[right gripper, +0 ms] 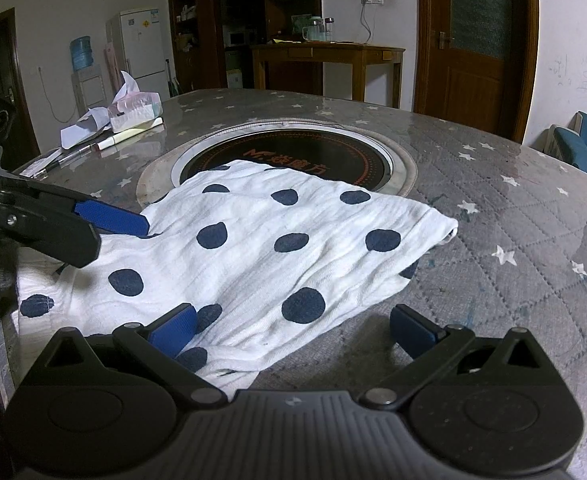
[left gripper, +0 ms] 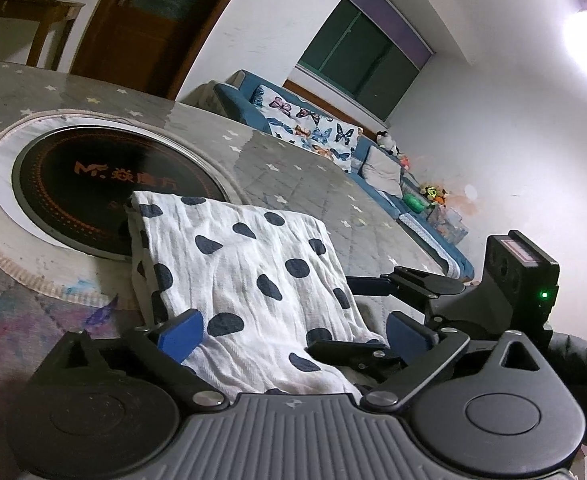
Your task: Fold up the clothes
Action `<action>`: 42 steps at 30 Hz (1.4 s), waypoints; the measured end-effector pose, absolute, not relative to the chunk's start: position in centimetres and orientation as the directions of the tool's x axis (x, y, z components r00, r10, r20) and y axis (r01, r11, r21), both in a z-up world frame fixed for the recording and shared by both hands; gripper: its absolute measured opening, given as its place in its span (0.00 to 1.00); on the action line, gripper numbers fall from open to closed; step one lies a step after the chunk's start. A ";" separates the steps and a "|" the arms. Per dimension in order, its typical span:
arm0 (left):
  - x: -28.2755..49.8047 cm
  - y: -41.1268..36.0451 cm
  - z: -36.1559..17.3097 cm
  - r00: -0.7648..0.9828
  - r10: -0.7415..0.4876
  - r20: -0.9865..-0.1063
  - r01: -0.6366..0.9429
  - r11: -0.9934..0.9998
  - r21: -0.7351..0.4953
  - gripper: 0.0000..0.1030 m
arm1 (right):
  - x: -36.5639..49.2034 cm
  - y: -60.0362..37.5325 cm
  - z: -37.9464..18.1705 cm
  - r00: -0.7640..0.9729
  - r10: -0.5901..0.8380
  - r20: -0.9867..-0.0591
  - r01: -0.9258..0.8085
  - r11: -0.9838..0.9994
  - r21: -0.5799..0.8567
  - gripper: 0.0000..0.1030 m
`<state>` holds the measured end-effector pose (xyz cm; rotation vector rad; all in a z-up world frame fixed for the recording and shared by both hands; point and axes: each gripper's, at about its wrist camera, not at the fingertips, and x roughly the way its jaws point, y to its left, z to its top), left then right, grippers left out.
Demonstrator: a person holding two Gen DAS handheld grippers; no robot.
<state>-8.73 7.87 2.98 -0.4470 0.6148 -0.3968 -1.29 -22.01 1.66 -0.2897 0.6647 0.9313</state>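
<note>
Between the spread fingers of the left gripper [left gripper: 295,334] lies the spotted cloth [left gripper: 245,276], folded on the bench [left gripper: 293,168]. The right gripper [right gripper: 293,330] gapes too, cloth edge at its nine o'clock finger, the round hotplate [right gripper: 293,152] at twelve.

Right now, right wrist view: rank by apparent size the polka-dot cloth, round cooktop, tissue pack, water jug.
1. polka-dot cloth, nearest the camera, so inflated
2. round cooktop, partly under the cloth
3. tissue pack
4. water jug, farthest, so true size is unsure
</note>
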 end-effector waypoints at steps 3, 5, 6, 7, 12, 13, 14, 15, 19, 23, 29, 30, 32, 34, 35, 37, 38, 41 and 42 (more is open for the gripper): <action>-8.8 7.7 3.0 0.747 -0.483 -0.458 0.226 0.831 -0.507 1.00 | -1.3 -22.0 1.7 0.418 0.644 -0.641 -0.815 0.577 0.048 1.00; -8.8 7.8 2.9 0.746 -0.486 -0.456 0.227 0.829 -0.512 1.00 | -1.3 -22.0 1.7 0.418 0.644 -0.641 -0.815 0.577 0.049 1.00; -8.8 7.8 2.9 0.746 -0.487 -0.455 0.227 0.827 -0.514 1.00 | -1.3 -22.0 1.7 0.418 0.644 -0.641 -0.815 0.577 0.049 1.00; -8.8 7.8 2.9 0.745 -0.488 -0.454 0.227 0.826 -0.516 1.00 | -1.3 -22.0 1.7 0.417 0.644 -0.641 -0.815 0.577 0.049 1.00; -8.8 7.9 2.9 0.745 -0.490 -0.453 0.226 0.824 -0.519 1.00 | -1.2 -21.9 1.7 0.417 0.642 -0.644 -0.814 0.579 0.050 1.00; -8.8 8.0 2.9 0.745 -0.490 -0.453 0.226 0.824 -0.520 1.00 | -1.2 -21.9 1.8 0.417 0.640 -0.645 -0.813 0.580 0.050 1.00; -8.8 8.0 2.9 0.745 -0.491 -0.453 0.227 0.824 -0.520 1.00 | -1.2 -21.9 1.8 0.417 0.639 -0.647 -0.812 0.581 0.050 1.00; -8.8 8.0 2.9 0.745 -0.491 -0.452 0.227 0.823 -0.520 1.00 | -1.2 -21.9 1.8 0.416 0.636 -0.649 -0.811 0.583 0.051 1.00; -8.9 8.0 2.9 0.745 -0.491 -0.452 0.226 0.823 -0.522 1.00 | -0.9 -21.5 2.1 0.414 0.617 -0.669 -0.803 0.594 0.052 1.00; -9.1 8.1 2.9 0.745 -0.491 -0.451 0.224 0.822 -0.524 1.00 | -0.4 -21.0 2.7 0.398 0.595 -0.698 -0.791 0.608 0.068 1.00; -9.2 8.1 2.9 0.746 -0.492 -0.450 0.223 0.820 -0.528 1.00 | 0.6 -21.0 3.9 0.443 0.577 -0.686 -0.766 0.641 0.044 1.00; -9.2 8.1 2.9 0.745 -0.493 -0.449 0.223 0.819 -0.528 1.00 | 0.9 -21.0 4.2 0.457 0.578 -0.677 -0.759 0.649 0.042 1.00; -9.2 8.2 2.9 0.745 -0.493 -0.449 0.223 0.819 -0.529 1.00 | 1.3 -20.9 4.5 0.476 0.577 -0.664 -0.749 0.662 0.037 1.00; -9.2 8.2 3.0 0.745 -0.493 -0.449 0.223 0.819 -0.529 1.00 | 1.8 -20.7 4.6 0.486 0.573 -0.660 -0.745 0.666 0.029 1.00; -9.2 8.2 3.0 0.745 -0.493 -0.449 0.223 0.819 -0.529 1.00 | 2.0 -20.6 4.5 0.490 0.568 -0.661 -0.745 0.667 0.021 1.00; -9.2 8.2 3.0 0.745 -0.494 -0.449 0.223 0.819 -0.529 1.00 | 2.4 -20.3 4.0 0.493 0.554 -0.671 -0.741 0.671 0.009 1.00; -9.2 8.2 3.0 0.745 -0.494 -0.449 0.223 0.818 -0.529 1.00 | 2.7 -20.2 3.8 0.494 0.549 -0.674 -0.738 0.674 0.008 1.00; -9.2 8.2 3.0 0.745 -0.494 -0.449 0.223 0.818 -0.530 1.00 | 3.3 -20.2 2.8 0.491 0.540 -0.683 -0.728 0.685 0.018 1.00; -9.2 8.2 3.0 0.745 -0.494 -0.449 0.223 0.818 -0.530 1.00 | 3.4 -20.4 2.6 0.489 0.544 -0.682 -0.724 0.689 0.030 1.00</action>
